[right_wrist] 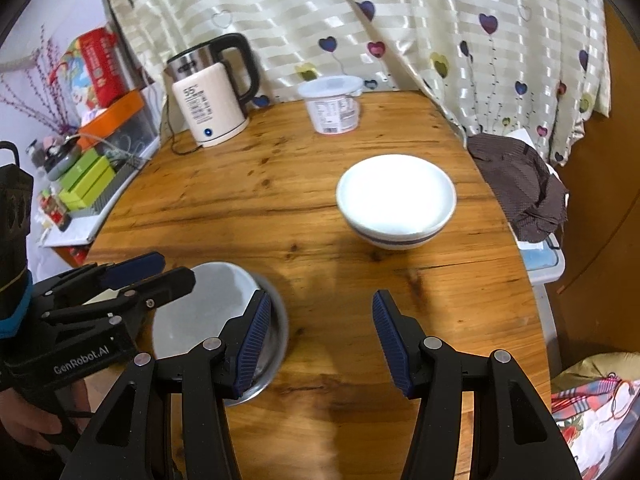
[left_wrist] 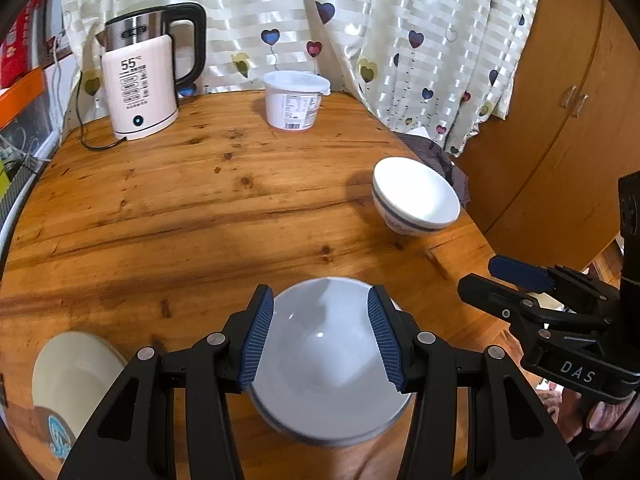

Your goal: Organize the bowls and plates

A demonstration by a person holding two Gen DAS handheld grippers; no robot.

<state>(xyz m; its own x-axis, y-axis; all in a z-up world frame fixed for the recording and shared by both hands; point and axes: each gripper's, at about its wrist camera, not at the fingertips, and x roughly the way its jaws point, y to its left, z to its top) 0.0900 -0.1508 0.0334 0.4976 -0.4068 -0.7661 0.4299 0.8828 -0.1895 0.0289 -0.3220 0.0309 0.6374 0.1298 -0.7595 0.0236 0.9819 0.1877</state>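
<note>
A grey-white bowl [left_wrist: 324, 360] sits on the wooden table below my left gripper [left_wrist: 320, 336], which is open with its blue pads on either side of the bowl. The same bowl [right_wrist: 208, 312] shows in the right wrist view at lower left, partly behind a finger. A white bowl with a blue band [left_wrist: 416, 196] [right_wrist: 396, 204] stands near the table's right edge. A cream plate [left_wrist: 76, 380] lies at lower left. My right gripper [right_wrist: 320, 340] is open and empty above bare table, right of the grey bowl; it also shows in the left wrist view [left_wrist: 516, 280].
An electric kettle [left_wrist: 140, 76] [right_wrist: 212, 92] and a white lidded tub [left_wrist: 294, 100] [right_wrist: 332, 104] stand at the table's back. A heart-patterned curtain [left_wrist: 360, 20] hangs behind. A brown cloth [right_wrist: 520, 188] lies off the right edge. Boxes [right_wrist: 100, 68] crowd the left.
</note>
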